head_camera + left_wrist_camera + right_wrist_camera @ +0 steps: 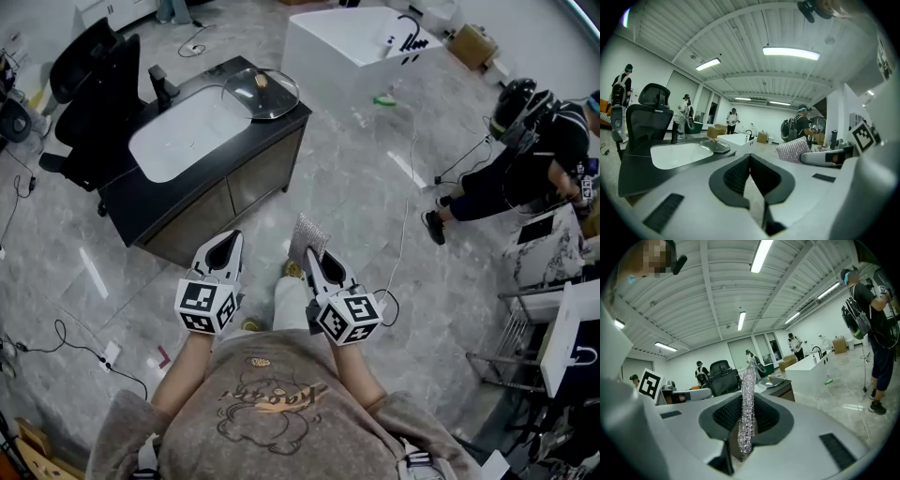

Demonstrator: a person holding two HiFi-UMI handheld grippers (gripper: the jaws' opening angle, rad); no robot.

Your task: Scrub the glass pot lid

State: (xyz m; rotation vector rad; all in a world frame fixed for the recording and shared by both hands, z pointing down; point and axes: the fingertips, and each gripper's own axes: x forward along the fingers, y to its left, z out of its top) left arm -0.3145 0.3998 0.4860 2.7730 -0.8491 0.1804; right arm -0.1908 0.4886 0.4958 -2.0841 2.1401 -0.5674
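On the dark counter (120, 192), round clear glass pot lid (246, 99), tan knob (262, 82)

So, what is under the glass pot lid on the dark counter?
The glass pot lid lies flat on the dark countertop, beside the white basin. Through the glass only countertop shows; the spot below its knob is hidden.

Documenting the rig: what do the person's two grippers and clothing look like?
The left gripper and right gripper have white bodies tapering to black-lined jaws; each carries a cube of black-and-white square markers. The person wears a taupe sweatshirt with a printed front.
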